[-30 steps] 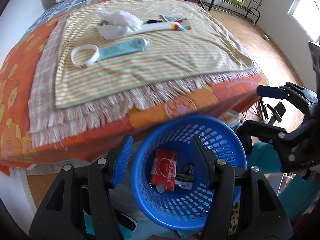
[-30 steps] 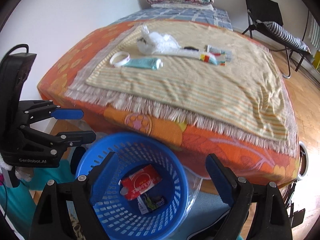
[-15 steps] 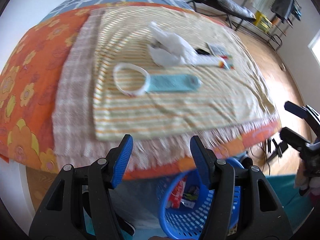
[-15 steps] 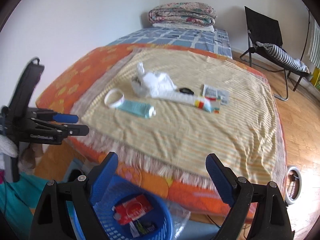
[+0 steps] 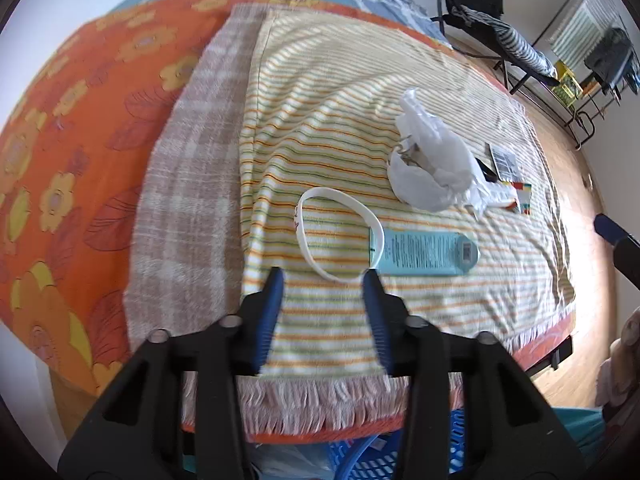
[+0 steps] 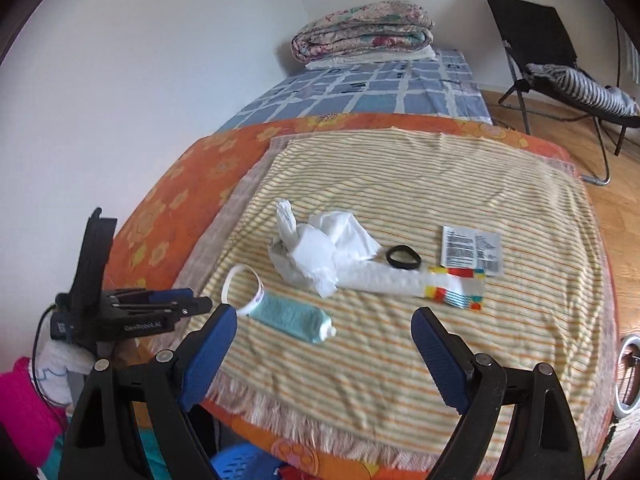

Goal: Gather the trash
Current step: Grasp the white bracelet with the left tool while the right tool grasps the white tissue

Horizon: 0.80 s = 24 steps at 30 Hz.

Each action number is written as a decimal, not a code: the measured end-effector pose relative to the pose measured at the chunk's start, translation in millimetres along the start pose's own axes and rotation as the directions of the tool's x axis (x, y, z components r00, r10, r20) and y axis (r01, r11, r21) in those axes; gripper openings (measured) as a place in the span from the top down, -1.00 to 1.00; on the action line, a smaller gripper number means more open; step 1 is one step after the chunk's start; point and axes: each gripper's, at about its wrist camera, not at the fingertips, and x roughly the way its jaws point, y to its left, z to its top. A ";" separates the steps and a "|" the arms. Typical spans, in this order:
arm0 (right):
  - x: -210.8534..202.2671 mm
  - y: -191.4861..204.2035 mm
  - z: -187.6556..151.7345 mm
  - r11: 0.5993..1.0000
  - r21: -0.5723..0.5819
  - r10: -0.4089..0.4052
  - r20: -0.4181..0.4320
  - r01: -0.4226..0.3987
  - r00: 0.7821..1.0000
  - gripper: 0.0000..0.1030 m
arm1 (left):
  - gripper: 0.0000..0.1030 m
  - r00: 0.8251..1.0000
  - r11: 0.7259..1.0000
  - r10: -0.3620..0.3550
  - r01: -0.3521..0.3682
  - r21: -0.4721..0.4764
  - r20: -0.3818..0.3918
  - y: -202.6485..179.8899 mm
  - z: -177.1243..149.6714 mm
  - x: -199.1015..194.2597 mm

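Trash lies on the striped blanket [image 6: 400, 364] on the bed: a white ring band [image 5: 303, 236] [image 6: 258, 288], a teal tube [image 5: 424, 250] [image 6: 292, 318], crumpled white tissue [image 5: 432, 164] [image 6: 324, 252], a long white wrapper [image 6: 400, 280] with a coloured end, a black hair tie [image 6: 404, 258] and a printed sachet [image 6: 472, 250]. My left gripper [image 5: 323, 280] [image 6: 198, 298] hovers just short of the ring. Its jaws are closing and press on nothing. My right gripper [image 6: 322, 316] stands wide open over the blanket's near part, holding nothing.
The blue basket [image 5: 360, 460] [image 6: 240, 464] peeks out below the bed's fringed edge. A folded quilt [image 6: 360, 30] sits at the bed's far end. A black folding chair [image 6: 560, 60] stands on the wooden floor to the right. A hand in a pink sleeve [image 6: 24, 400] holds the left gripper.
Both grippers have swung from above the blue basket to over the bed, so the basket has dropped to the bottom edge. The left jaws have narrowed. The right jaws stay wide.
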 end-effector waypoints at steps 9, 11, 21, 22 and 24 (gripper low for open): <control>69.1 -3.3 35.2 0.997 0.074 0.019 -0.077 -0.013 0.997 -0.51 | 0.50 1.000 0.999 0.006 -0.007 -0.048 -0.031 4.1 19.6 25.0; 80.3 -4.2 39.2 0.996 0.090 0.024 -0.085 -0.017 0.996 -0.49 | 0.50 0.999 0.999 0.014 -0.016 -0.045 -0.040 4.8 21.3 30.6; 115.7 5.9 46.0 0.998 0.070 0.000 -0.118 0.009 0.993 -0.37 | 0.68 0.998 0.999 0.037 -0.039 -0.021 -0.056 6.5 24.2 43.1; 118.0 7.3 46.9 0.998 0.067 -0.002 -0.120 0.010 0.993 -0.37 | 0.68 0.998 0.999 0.045 -0.046 -0.010 -0.054 4.6 24.9 44.1; 122.6 8.9 47.6 0.998 0.064 -0.006 -0.123 0.014 0.992 -0.35 | 0.82 0.997 0.998 0.066 -0.065 0.005 -0.048 2.7 24.2 44.7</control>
